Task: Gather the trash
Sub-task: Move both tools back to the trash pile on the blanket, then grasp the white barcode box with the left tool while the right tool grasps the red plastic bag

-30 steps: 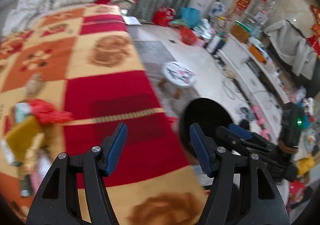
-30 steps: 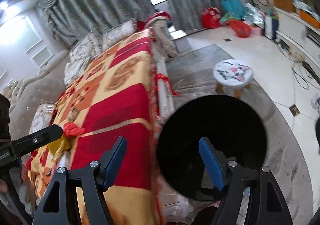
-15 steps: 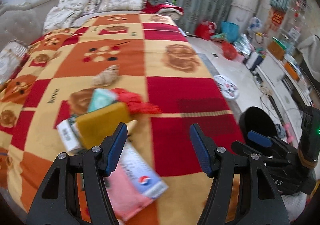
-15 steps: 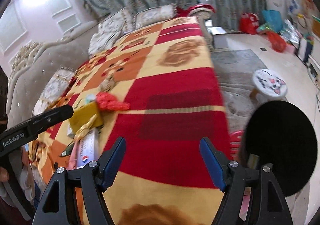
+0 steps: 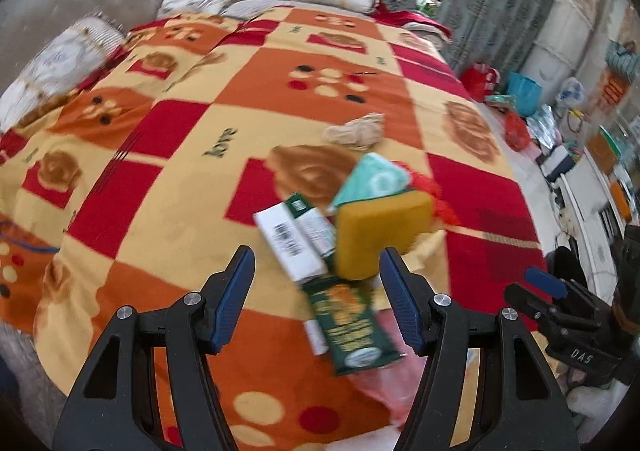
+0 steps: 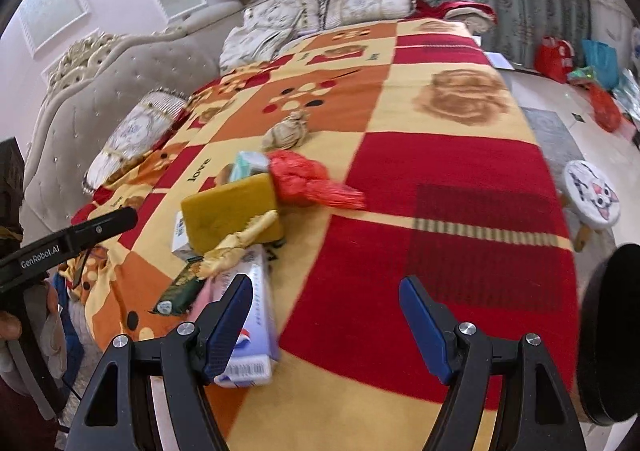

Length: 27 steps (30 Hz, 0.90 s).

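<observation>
Trash lies in a loose heap on a bed (image 5: 180, 179) with a red, orange and cream checked blanket, toward its near edge.

Left wrist view: left gripper (image 5: 316, 289) hangs above the heap, fingers released, nothing between them. Yellow sponge (image 5: 380, 231) sits at 12 o'clock just beyond the fingers, a white-and-green carton (image 5: 294, 241) touching it at its 9 o'clock, a teal packet (image 5: 374, 181) at its 12 o'clock. Dark green wrapper (image 5: 354, 329) lies between the fingers, partly over something pink, too blurred to name. Crumpled beige paper (image 5: 356, 131) lies apart, farther up the bed. Right gripper's dark frame shows at 4 o'clock.

Right wrist view: right gripper (image 6: 326, 321) also released and empty, over red blanket squares. This view alone shows a red plastic bag (image 6: 312, 181) in full at the sponge's (image 6: 230, 213) 2 o'clock, a yellow crumpled wrapper (image 6: 240, 245) draped across the sponge's front, and a white-and-blue box (image 6: 252, 335) behind the left-hand finger. Black bin (image 6: 608, 335) rim shows at 4 o'clock, beside the bed; a cat-face stool (image 6: 592, 197) stands on the floor at 3 o'clock. Left gripper's arm enters at 9 o'clock.
</observation>
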Each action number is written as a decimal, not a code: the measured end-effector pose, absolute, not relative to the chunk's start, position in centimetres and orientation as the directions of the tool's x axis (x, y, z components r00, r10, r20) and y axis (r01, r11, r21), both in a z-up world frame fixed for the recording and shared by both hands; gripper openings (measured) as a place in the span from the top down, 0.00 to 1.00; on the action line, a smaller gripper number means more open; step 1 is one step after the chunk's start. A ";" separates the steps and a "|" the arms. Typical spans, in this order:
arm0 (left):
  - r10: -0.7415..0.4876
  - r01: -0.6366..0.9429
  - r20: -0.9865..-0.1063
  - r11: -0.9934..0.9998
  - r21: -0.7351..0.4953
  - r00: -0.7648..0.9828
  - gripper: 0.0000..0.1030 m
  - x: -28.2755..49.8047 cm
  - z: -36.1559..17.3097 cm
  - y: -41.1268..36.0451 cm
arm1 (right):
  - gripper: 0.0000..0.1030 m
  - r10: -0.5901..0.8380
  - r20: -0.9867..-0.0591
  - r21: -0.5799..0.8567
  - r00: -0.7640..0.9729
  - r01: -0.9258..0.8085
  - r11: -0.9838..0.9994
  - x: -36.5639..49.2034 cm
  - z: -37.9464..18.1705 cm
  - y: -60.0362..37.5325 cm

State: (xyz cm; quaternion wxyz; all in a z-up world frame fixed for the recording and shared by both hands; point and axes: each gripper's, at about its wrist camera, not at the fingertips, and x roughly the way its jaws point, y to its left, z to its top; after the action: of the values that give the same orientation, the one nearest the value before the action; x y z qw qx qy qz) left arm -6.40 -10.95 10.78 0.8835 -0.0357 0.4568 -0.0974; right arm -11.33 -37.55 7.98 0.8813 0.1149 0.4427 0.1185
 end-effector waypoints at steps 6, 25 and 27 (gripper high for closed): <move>-0.188 0.101 -0.829 0.982 -0.159 0.526 0.38 -5.3 8.7 -9.2 | 0.28 0.354 -0.750 0.332 0.559 -0.144 0.932 -9.1 7.9 -35.6; -0.277 0.035 -0.866 0.957 -0.289 0.416 0.46 0.5 3.0 -9.6 | 0.23 0.294 -0.803 0.236 0.519 -0.176 0.956 0.2 5.5 -34.8; -0.273 0.034 -0.867 0.958 -0.285 0.416 0.53 0.7 3.2 -9.8 | 0.23 0.329 -0.797 0.279 0.506 -0.175 0.944 1.3 4.8 -34.8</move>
State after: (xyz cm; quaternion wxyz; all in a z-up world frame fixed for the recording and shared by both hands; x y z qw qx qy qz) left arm 0.72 -9.76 3.23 0.8339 -0.1123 0.5324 -0.0921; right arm 1.30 -34.81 4.76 0.8638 0.0811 0.4753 0.1459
